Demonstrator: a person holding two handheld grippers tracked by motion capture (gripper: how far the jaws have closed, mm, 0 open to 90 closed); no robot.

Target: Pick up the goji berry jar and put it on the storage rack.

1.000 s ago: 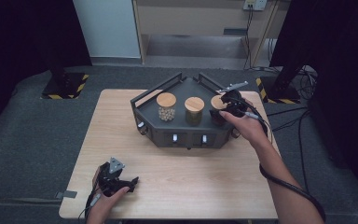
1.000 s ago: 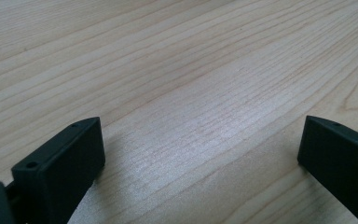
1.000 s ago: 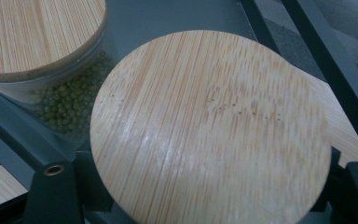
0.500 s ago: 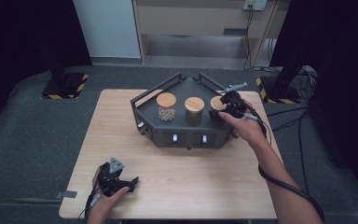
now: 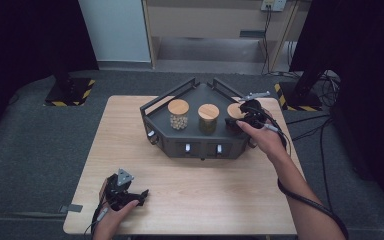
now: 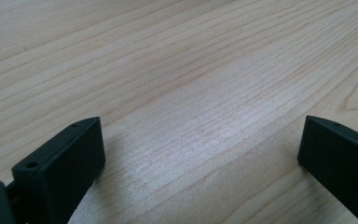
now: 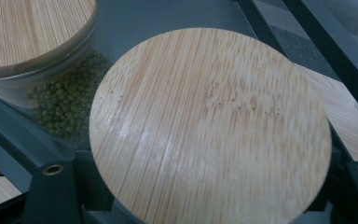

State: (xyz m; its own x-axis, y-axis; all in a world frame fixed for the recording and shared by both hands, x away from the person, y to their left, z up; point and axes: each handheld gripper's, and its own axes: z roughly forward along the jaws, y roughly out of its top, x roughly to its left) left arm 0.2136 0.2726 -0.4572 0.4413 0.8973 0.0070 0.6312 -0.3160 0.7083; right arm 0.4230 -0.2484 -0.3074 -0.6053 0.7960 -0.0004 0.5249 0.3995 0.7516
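Observation:
Three glass jars with round bamboo lids stand in a row in a black angular tray (image 5: 200,150) at the table's far middle. My right gripper (image 5: 236,121) is shut on the right jar (image 5: 235,110). In the right gripper view that jar's lid (image 7: 209,126) lies between the two black jaws, with the right gripper (image 7: 205,198) low in the picture. The middle jar (image 5: 208,118) holds green beans (image 7: 60,102). The left jar (image 5: 178,114) holds pale ones. My left gripper (image 5: 139,195) rests open on the wood near the front left, and the left gripper (image 6: 200,158) has only bare table between its jaws.
The tray has raised black rails (image 5: 172,94) at the back and small white labels on its front wall. A cable (image 5: 305,200) trails along the person's right forearm. The wooden table (image 5: 220,190) stands on grey floor, with a stand base (image 5: 70,92) beyond its far left corner.

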